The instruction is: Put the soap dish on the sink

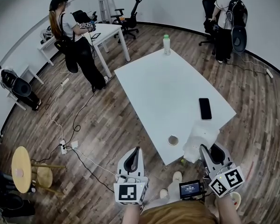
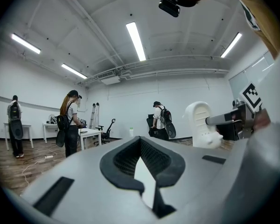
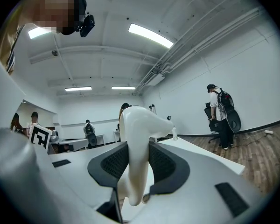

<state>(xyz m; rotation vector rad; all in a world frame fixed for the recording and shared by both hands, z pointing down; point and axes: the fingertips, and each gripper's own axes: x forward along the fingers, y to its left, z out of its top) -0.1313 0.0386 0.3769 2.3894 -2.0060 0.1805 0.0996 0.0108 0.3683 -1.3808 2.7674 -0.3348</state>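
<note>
The soap dish is a white, curved plastic piece, held upright over the near right corner of the white table. My right gripper is shut on it. In the right gripper view the soap dish stands between the black pads of the right gripper. My left gripper hangs over the wooden floor just left of the table's near corner, shut with nothing in it. In the left gripper view, past the left gripper, the soap dish shows at the right.
On the table lie a black phone, a small round metal lid or cup and a green-capped bottle at the far end. One person stands at the back left, another at the back right. A yellow stool and floor cables are at the left.
</note>
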